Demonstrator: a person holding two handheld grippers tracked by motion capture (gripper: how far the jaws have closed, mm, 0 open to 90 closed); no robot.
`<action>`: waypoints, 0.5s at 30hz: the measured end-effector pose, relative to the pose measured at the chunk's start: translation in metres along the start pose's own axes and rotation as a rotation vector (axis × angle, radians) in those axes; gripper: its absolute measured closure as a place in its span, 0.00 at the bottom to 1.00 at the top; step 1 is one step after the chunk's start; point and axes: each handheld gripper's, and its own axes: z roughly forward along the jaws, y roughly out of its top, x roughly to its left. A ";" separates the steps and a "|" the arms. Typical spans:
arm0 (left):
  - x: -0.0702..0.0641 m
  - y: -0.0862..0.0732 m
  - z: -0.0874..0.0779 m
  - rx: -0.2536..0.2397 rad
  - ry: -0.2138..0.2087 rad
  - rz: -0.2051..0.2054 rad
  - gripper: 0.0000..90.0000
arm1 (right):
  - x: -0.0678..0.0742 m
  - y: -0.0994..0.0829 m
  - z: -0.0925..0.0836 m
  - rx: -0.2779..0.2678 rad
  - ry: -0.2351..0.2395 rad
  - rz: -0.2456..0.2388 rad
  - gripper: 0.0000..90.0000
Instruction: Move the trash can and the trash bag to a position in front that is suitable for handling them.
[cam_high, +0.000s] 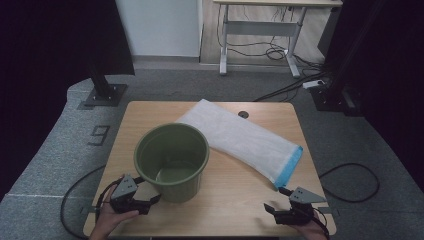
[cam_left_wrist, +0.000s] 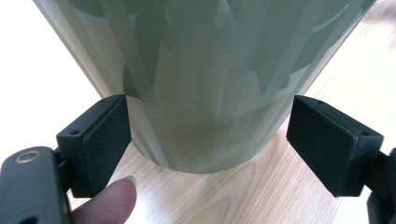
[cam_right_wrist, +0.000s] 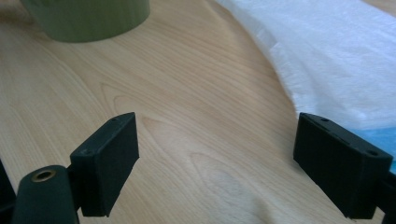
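A: High view first. Green bucket (cam_high: 172, 161) stands upright on the desk (cam_high: 235, 200), toward its near left. Nothing visible inside. White bag (cam_high: 245, 140) with a blue end lies flat behind and to the right of it; the bucket's rim overlaps the bag's edge in this view, contact not certain.

B: Left gripper (cam_high: 145, 203)?

A: Low at the bucket's near-left side, close to its base. Left gripper view: bucket wall (cam_left_wrist: 201, 84) straight ahead, tapering down to the foot. Jaws spread wide, one on either side of the lower wall. The left pad sits right at the wall, touching or nearly so. The right pad stands clear, with desk showing in the gap. Not pinching yet.

B: Handling guess?

A: Thin-walled plastic by the look, so probably light and fairly stiff, with a smooth, glossy skin. The taper is the snag: squeezed low across the body, the pads could slide and the bucket could pop upward or skate across the wood. Nipping the rim wall, one pad inside and one outside, looks safer to me. No handle visible.

B: Right gripper (cam_high: 283, 212)?

A: Near right corner of the desk, well apart from the bucket. Right gripper view: jaws spread over bare wood, nothing between them. Bag's blue end (cam_right_wrist: 373, 135) is just beyond the right jaw, bucket foot (cam_right_wrist: 86, 18) far off at upper left.
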 end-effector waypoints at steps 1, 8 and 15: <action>-0.001 0.001 0.002 -0.001 -0.004 -0.001 0.15 | -0.002 0.000 -0.002 -0.009 -0.003 0.007 0.15; -0.012 0.014 0.019 0.013 -0.036 0.009 0.16 | -0.011 -0.002 -0.017 -0.073 -0.035 0.045 0.15; -0.020 0.028 0.037 0.014 -0.042 0.040 0.15 | -0.021 -0.006 -0.017 -0.105 -0.082 0.128 0.16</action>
